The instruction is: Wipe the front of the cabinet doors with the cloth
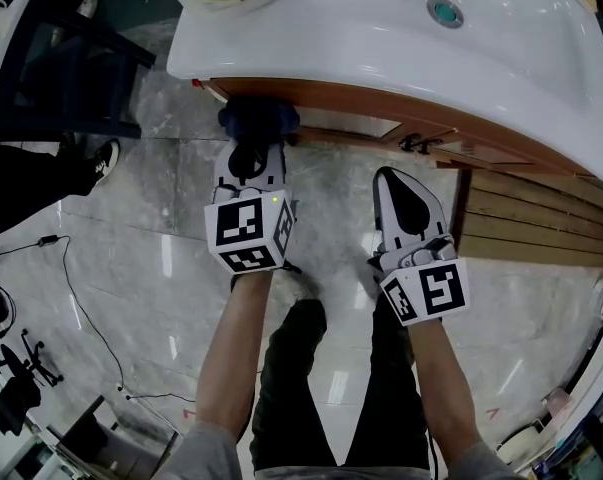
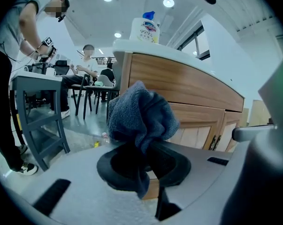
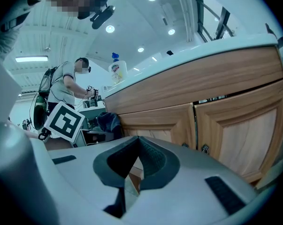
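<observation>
The left tongs (image 2: 143, 159) are clamped shut on the one dark blue cloth (image 2: 141, 115), which bunches up past the tips. In the head view it sits right at the wooden cabinet front, under the counter's (image 1: 361, 38) white edge and near the left end; whether it actually touches the wood I cannot tell. The right tongs (image 3: 136, 161) are closed too, with nothing between them, and hang just short of the cabinet doors (image 3: 235, 135). My guess is the wipe is only starting – the cloth is up at the cabinet but not yet on a door panel. The next move probably calls for pressing the wad flat against the wood and sweeping it sideways across the panels, with the empty tongs kept clear. Count: two tongs, one cloth, two doors that I can make out (each with a small knob (image 3: 204, 148) by the seam), and one bottle (image 2: 145, 28) on the counter.
</observation>
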`<act>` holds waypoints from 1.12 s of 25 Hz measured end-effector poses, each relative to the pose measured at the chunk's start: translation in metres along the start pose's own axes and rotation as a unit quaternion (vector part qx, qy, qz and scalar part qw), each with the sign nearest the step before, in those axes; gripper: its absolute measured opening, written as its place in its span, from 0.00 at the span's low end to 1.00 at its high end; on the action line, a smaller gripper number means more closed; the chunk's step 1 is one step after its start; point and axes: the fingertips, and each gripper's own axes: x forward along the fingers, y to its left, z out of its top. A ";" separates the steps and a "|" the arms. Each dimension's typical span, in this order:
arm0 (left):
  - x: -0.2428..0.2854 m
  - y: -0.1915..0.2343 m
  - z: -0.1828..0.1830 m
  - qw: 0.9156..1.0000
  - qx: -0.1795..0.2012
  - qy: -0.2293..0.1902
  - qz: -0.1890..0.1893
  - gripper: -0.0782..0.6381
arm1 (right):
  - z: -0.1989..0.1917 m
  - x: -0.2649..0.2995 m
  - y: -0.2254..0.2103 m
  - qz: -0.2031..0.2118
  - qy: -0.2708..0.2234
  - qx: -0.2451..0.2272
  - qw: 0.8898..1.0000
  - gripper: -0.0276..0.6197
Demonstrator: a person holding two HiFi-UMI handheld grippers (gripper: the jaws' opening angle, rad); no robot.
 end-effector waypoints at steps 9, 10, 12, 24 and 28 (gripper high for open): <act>-0.014 -0.018 0.004 0.999 0.035 -0.014 -0.015 0.19 | 0.004 -0.008 0.003 0.003 -0.005 -0.001 1.000 0.06; -0.018 -0.025 0.005 0.999 0.046 -0.017 -0.020 0.19 | 0.005 -0.011 0.002 0.002 -0.006 0.000 1.000 0.06; -0.026 -0.041 0.004 0.998 0.059 -0.022 -0.031 0.19 | 0.005 -0.017 0.001 0.001 -0.006 0.002 1.000 0.06; -0.064 -0.117 -0.019 0.997 0.056 -0.012 -0.059 0.19 | 0.007 -0.061 -0.012 0.007 0.000 0.004 1.000 0.06; -0.062 -0.138 -0.024 0.996 0.055 -0.012 -0.069 0.19 | 0.007 -0.070 -0.021 0.007 -0.002 0.001 1.000 0.06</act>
